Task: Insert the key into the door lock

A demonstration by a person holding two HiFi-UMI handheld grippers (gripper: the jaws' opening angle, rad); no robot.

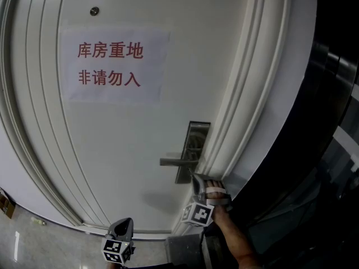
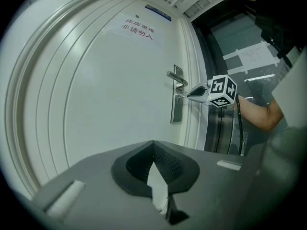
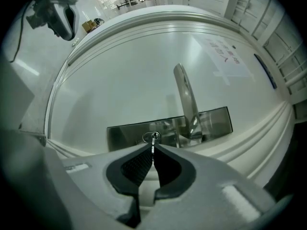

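A steel lock plate (image 1: 196,136) with a lever handle (image 1: 176,162) sits on a white door (image 1: 112,150). My right gripper (image 3: 153,146) is shut on a small metal key (image 3: 153,141). The key's tip is at the round keyhole (image 3: 148,137) in the lock plate (image 3: 129,133), just left of the handle (image 3: 184,99). How deep the key sits cannot be told. From the left gripper view, the right gripper (image 2: 189,96) points at the plate (image 2: 176,111) below the handle. My left gripper (image 2: 153,145) is shut on nothing and hangs low (image 1: 124,224), well back from the door.
A white paper sign (image 1: 112,65) with red characters is stuck on the upper door. Ribbed white door-frame moulding (image 1: 247,122) runs just right of the lock. Dark glass panels (image 1: 331,150) stand further right. A cardboard box (image 1: 5,203) lies on the floor at left.
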